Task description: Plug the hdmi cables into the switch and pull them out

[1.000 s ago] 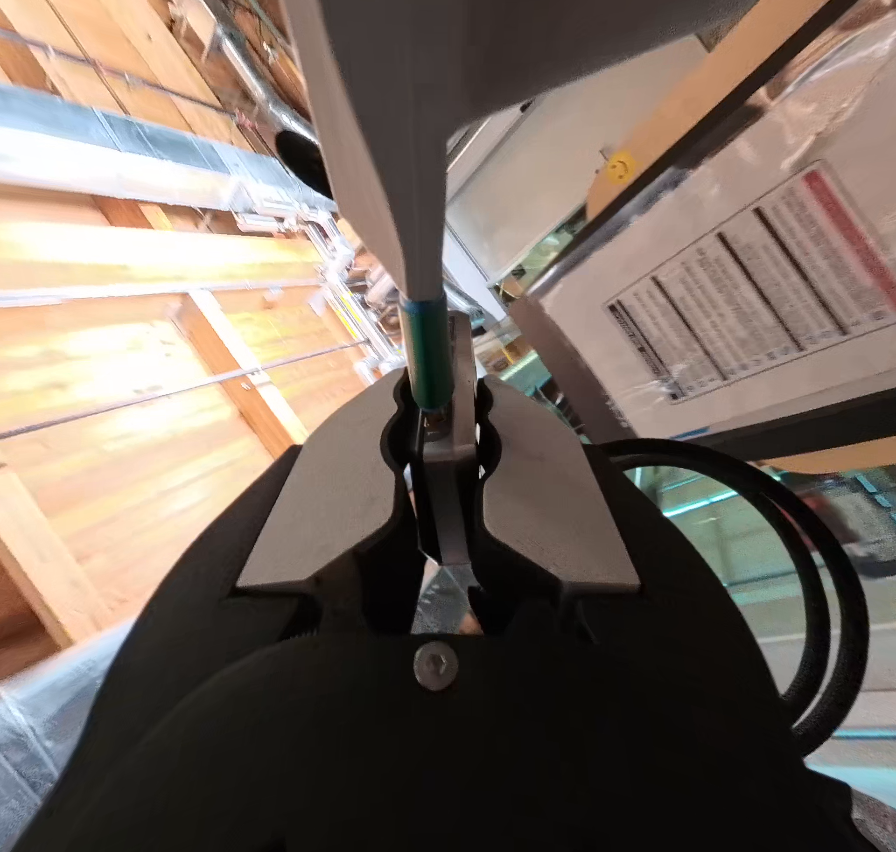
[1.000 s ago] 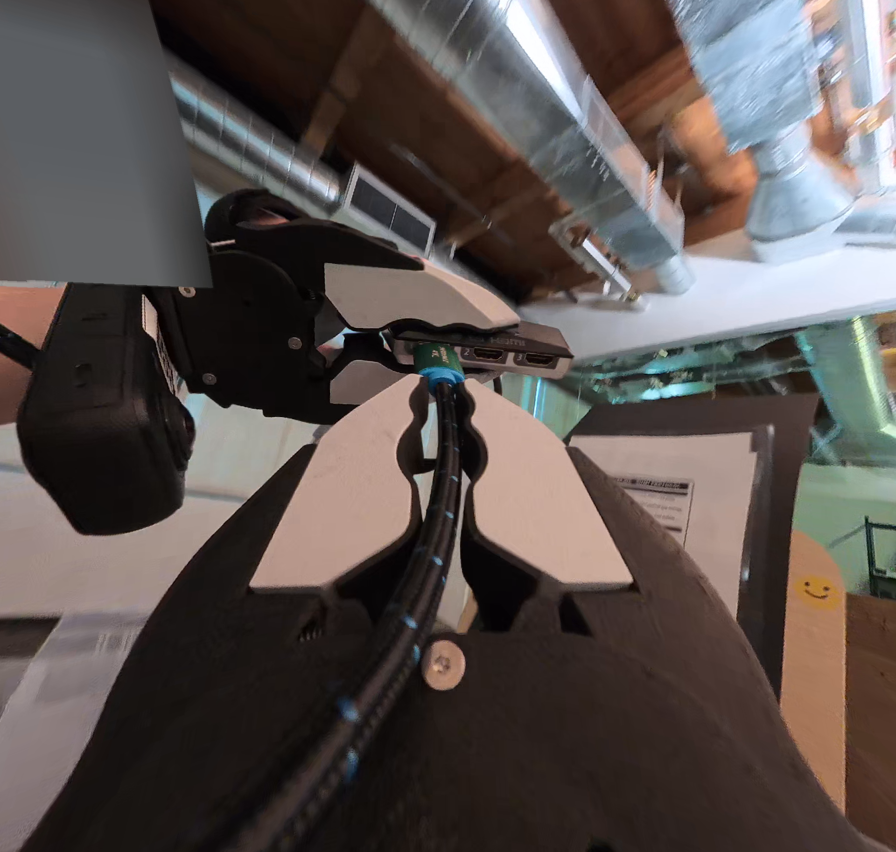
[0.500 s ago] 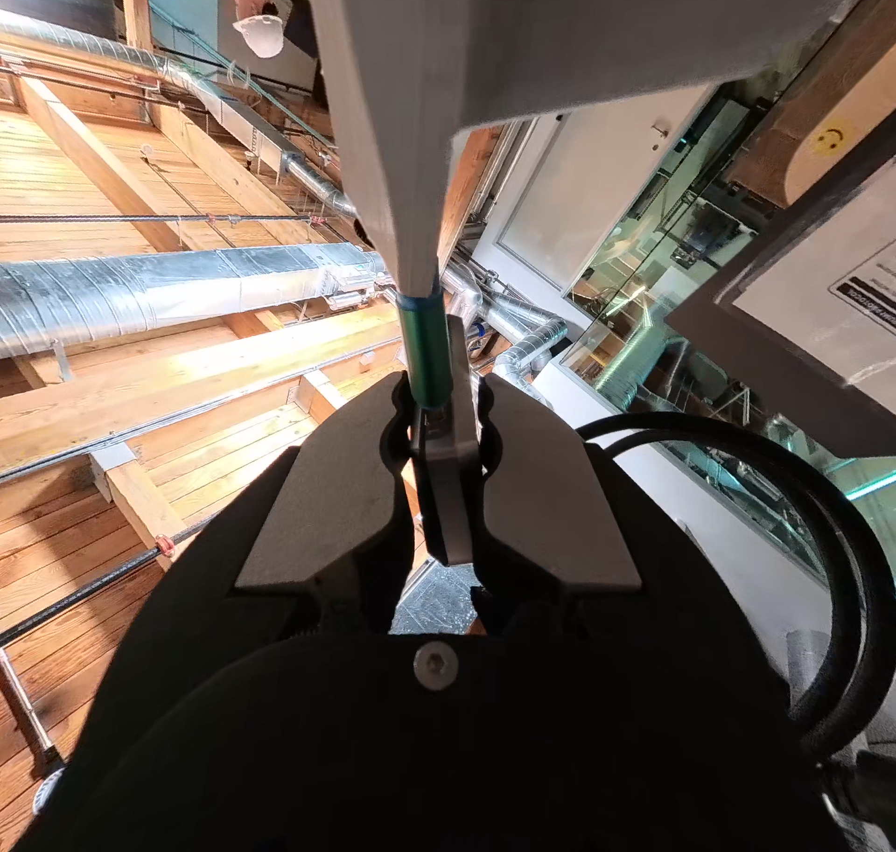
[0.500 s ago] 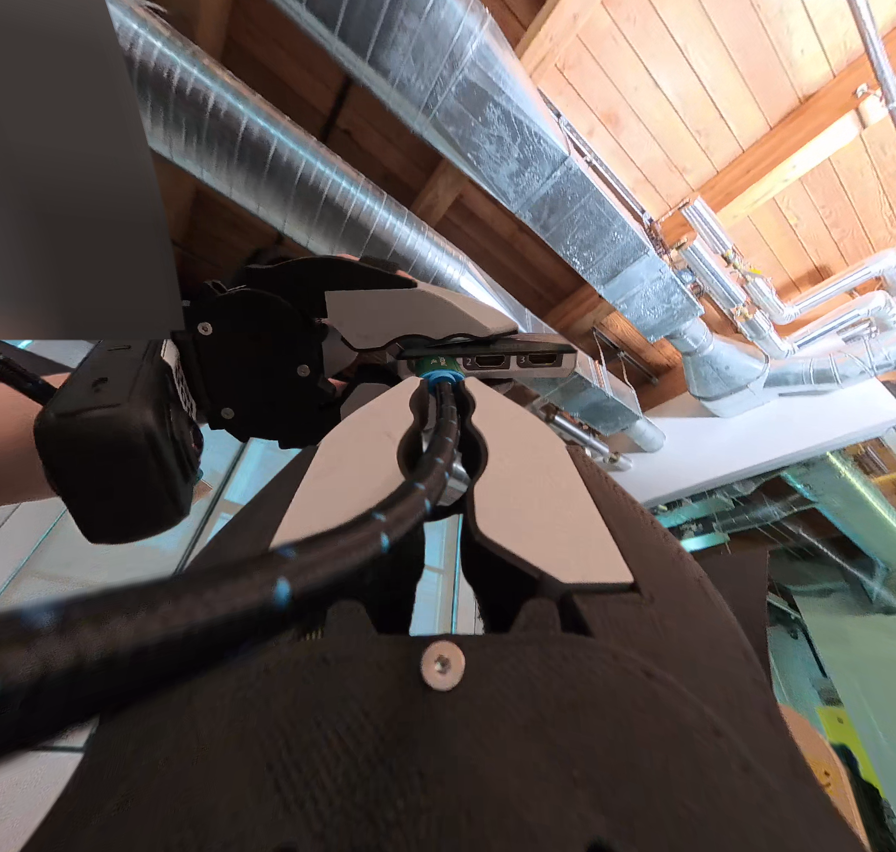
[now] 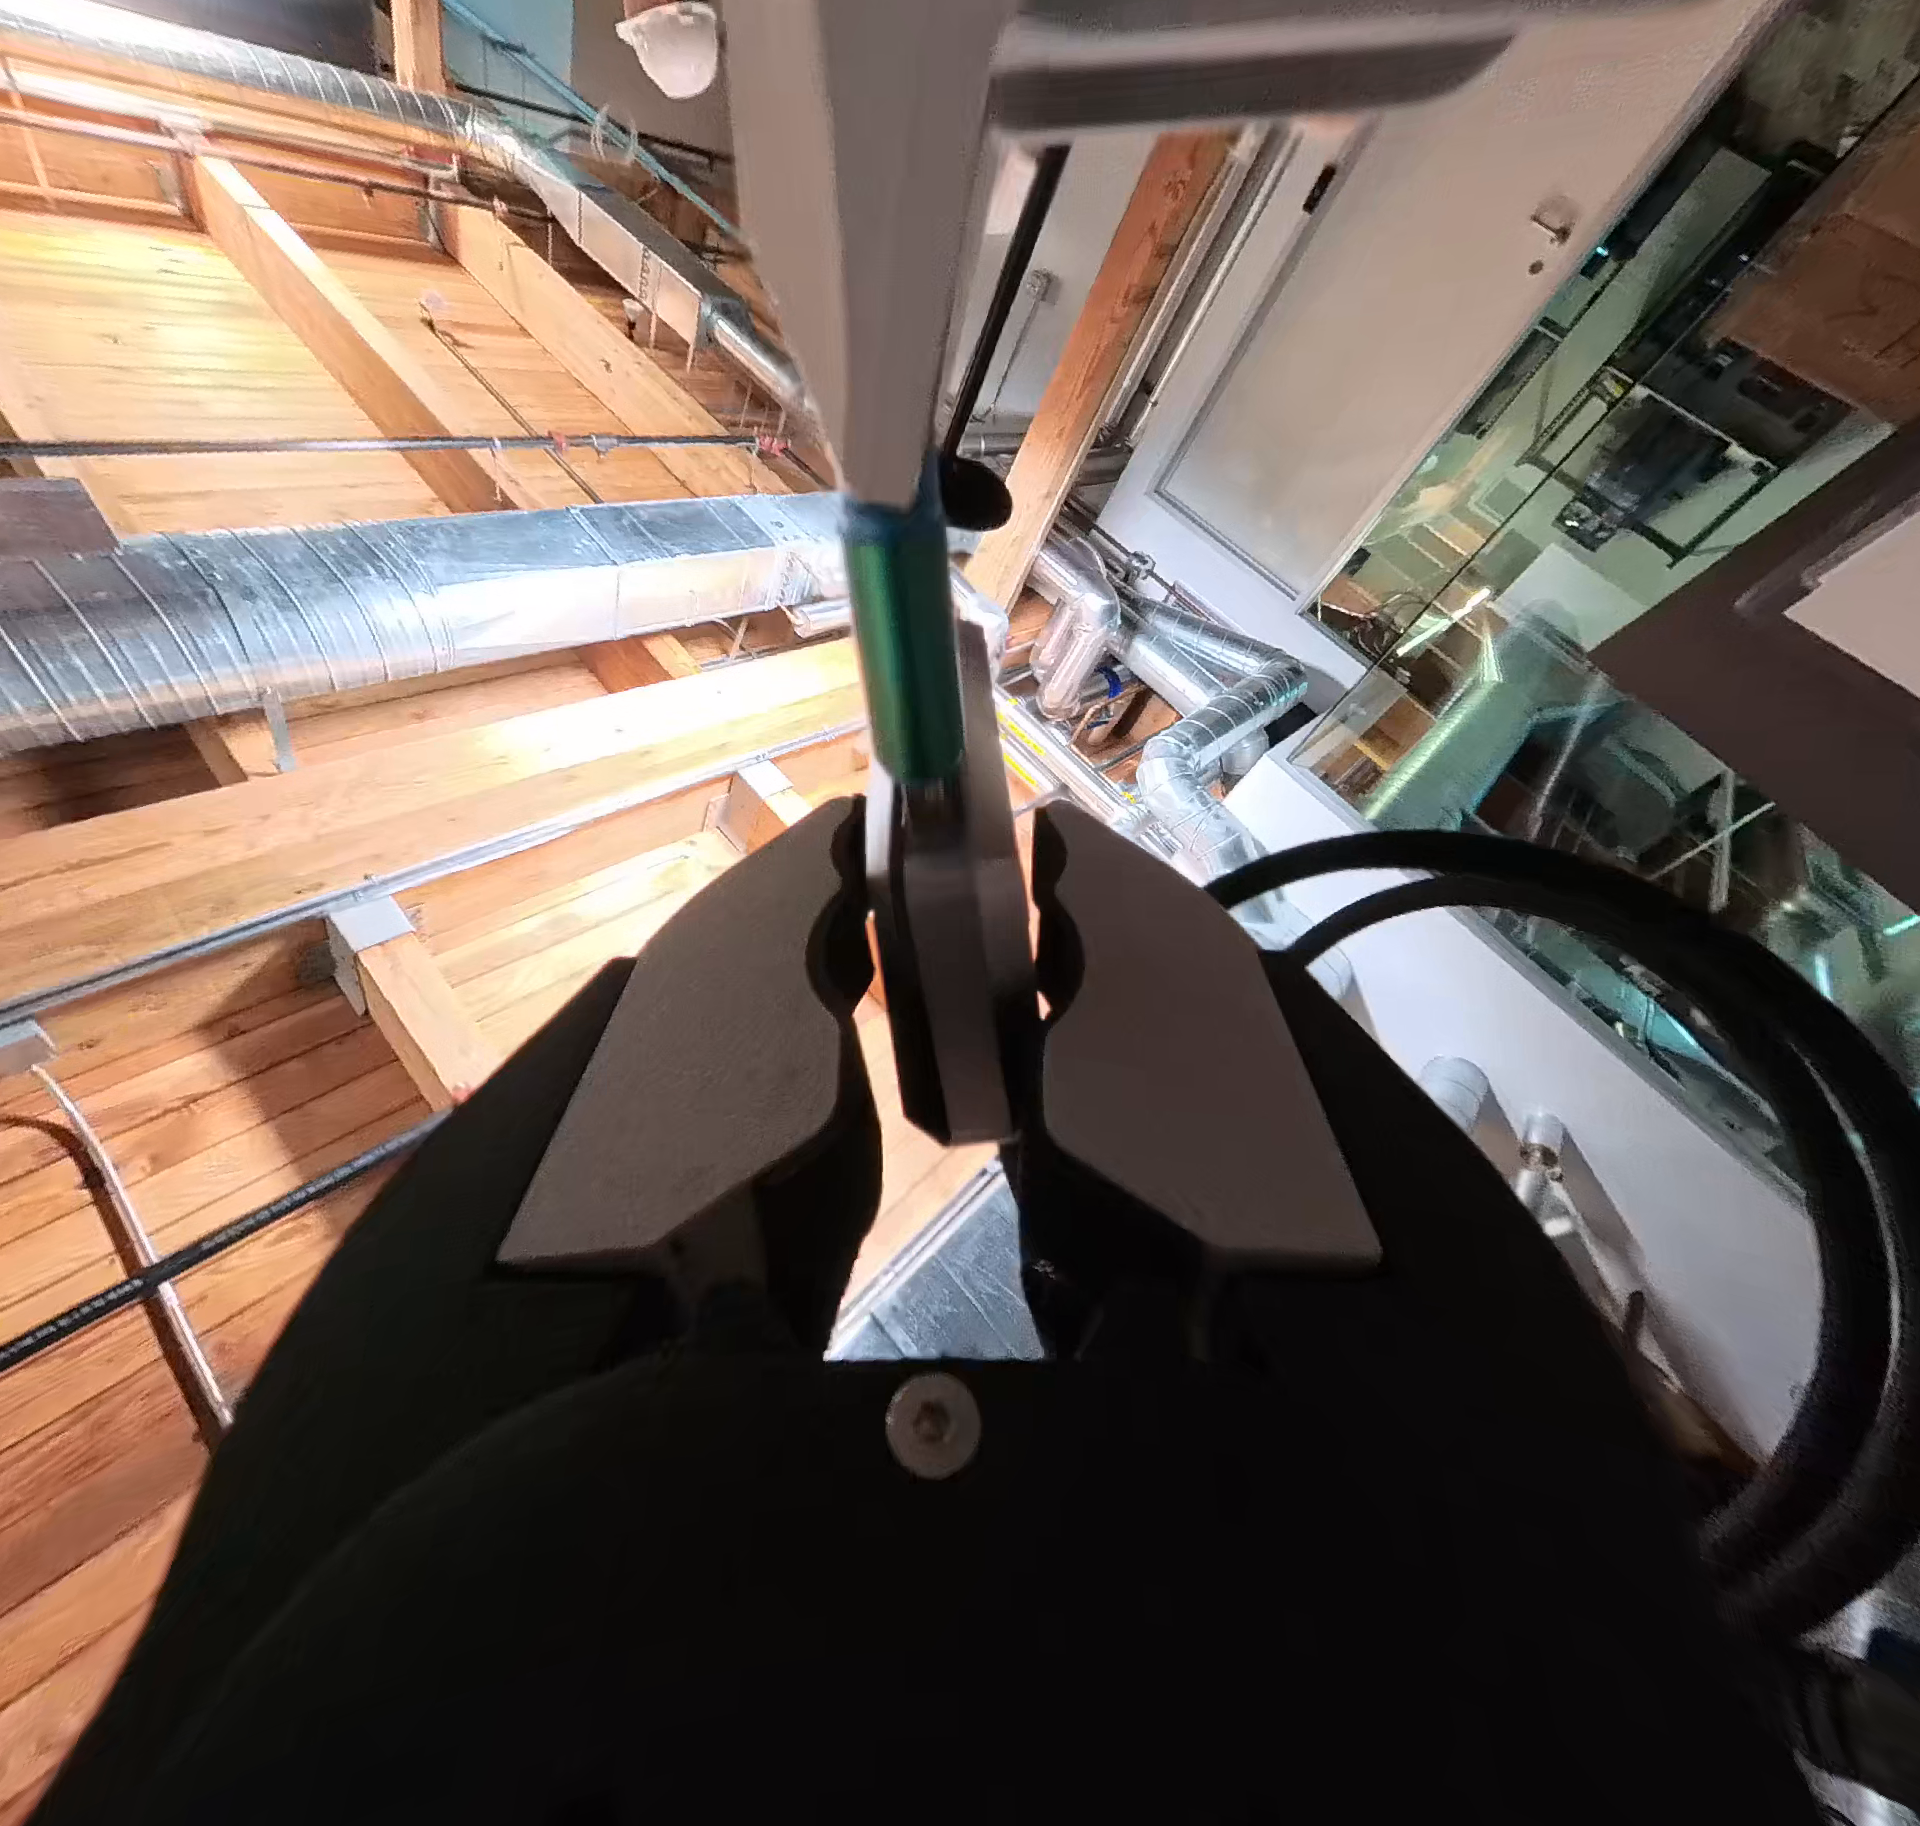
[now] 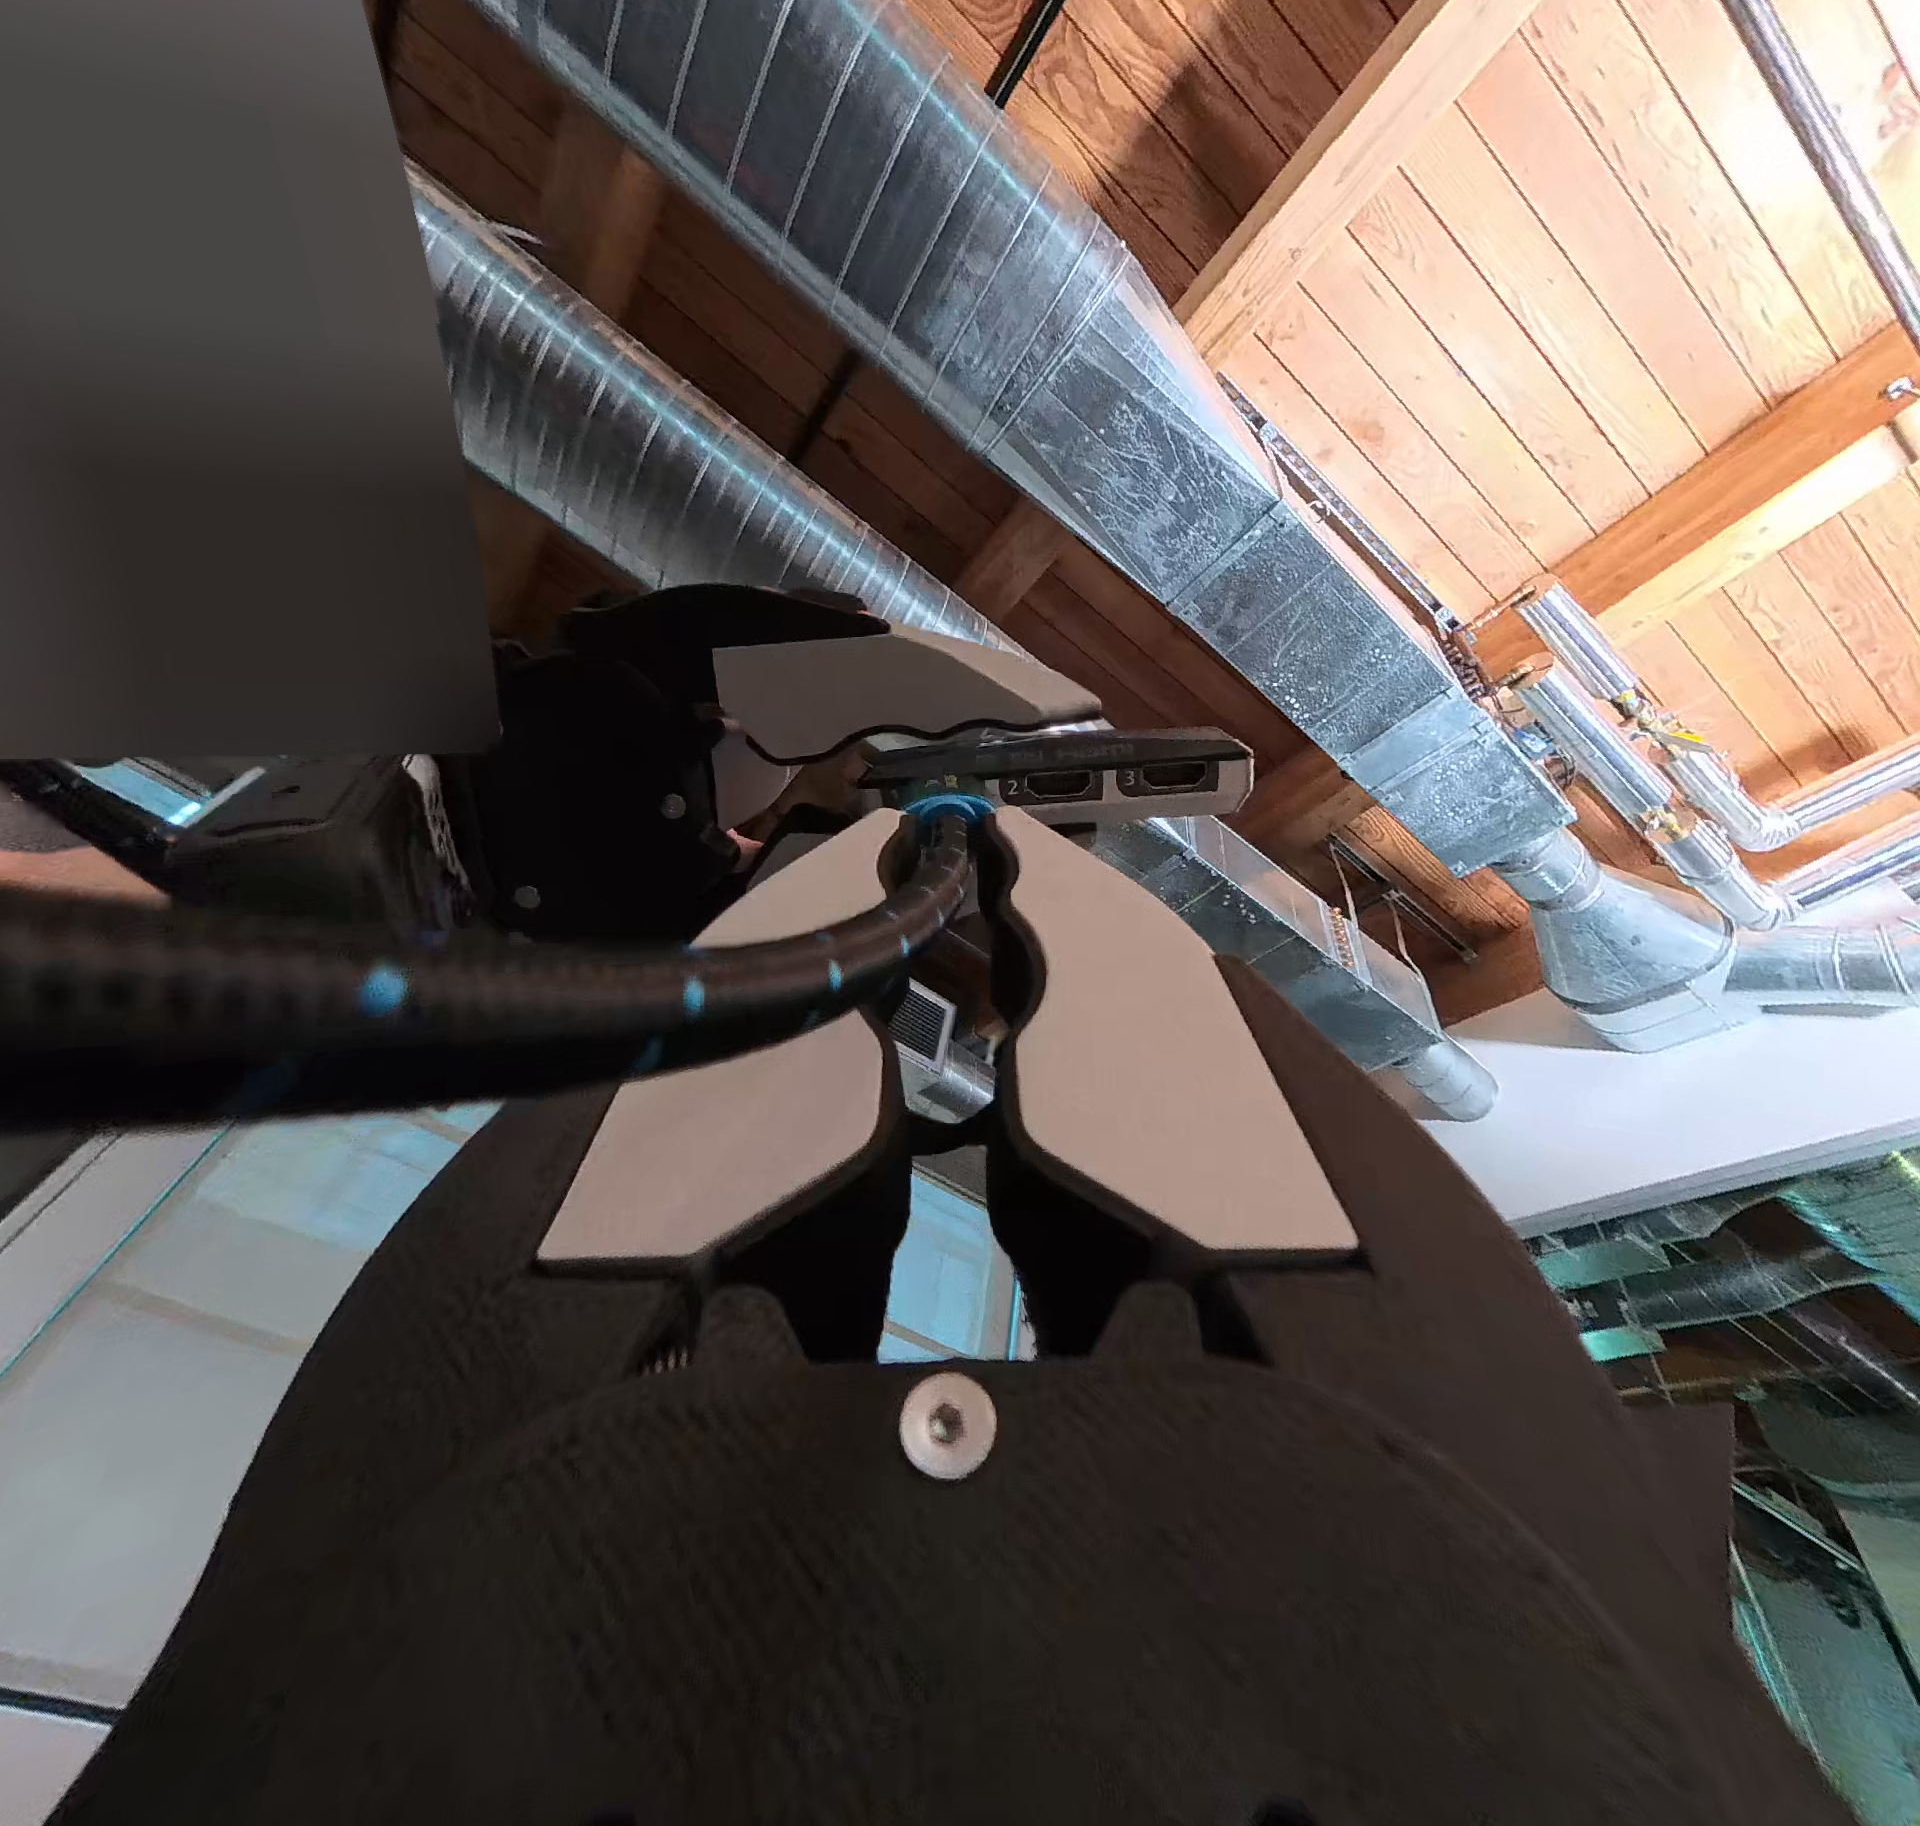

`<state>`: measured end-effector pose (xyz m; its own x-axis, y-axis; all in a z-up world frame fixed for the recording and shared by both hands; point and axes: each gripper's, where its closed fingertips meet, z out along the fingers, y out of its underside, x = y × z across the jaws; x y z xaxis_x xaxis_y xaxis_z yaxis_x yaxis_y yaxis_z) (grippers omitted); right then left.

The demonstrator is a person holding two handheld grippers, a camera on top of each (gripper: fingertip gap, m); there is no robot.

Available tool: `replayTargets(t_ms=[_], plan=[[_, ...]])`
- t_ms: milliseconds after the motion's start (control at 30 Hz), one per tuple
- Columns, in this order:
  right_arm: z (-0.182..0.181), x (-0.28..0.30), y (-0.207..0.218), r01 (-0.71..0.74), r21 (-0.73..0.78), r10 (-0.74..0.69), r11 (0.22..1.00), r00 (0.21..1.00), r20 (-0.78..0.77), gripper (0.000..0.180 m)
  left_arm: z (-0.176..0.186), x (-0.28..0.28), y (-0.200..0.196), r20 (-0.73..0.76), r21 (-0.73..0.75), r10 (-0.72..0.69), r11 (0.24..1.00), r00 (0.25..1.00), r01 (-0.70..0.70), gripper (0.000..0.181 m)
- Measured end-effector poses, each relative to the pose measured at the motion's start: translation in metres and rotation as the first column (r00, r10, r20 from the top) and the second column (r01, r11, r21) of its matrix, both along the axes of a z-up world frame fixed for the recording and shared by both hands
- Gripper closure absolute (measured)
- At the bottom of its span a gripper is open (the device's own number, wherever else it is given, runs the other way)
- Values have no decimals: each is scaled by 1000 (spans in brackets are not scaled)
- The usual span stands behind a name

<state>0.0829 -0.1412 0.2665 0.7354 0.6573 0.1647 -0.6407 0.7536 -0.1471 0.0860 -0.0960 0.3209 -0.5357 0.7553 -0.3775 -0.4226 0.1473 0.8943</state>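
Observation:
My left gripper [image 5: 948,820] is shut on the grey HDMI switch [image 5: 956,997], seen edge-on between its fingers. A green HDMI plug [image 5: 902,654] sits in the switch's end port. In the right wrist view the switch [image 6: 1101,748] lies level, with two empty ports to the right of the plugged one. My right gripper [image 6: 943,820] is shut on the black braided HDMI cable [image 6: 727,966] just behind the plug's blue collar. The cable bends out to the left over the finger. The left gripper's upper finger [image 6: 862,680] holds the switch's left end.
Both views look up at a wooden ceiling with silver ducts [image 6: 935,218] [image 5: 364,613]. A loop of black cables [image 5: 1766,1049] hangs at the right of the left gripper. Glass walls [image 5: 1558,633] stand beyond it.
Both grippers have tilted further up towards the ceiling, with the switch and cable held. The cable now curves out to the left. Less of the green plug shows above the right fingertips.

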Motion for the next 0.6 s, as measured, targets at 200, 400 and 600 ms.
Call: replayTargets(t_ms=[200,400,600], plan=[[1,3,0,-44,8,44,999,999,15,169,9,-5,2,31,-19,22,1000,999,-21,157],[1,-3,9,-33,-30,35,999,997,71,168,13,-11,2,39,25,18,999,999,-19,158],[1,-6,11,-73,-38,77,997,991,106,168,14,-15,0,68,35,54,998,996,-56,159]])
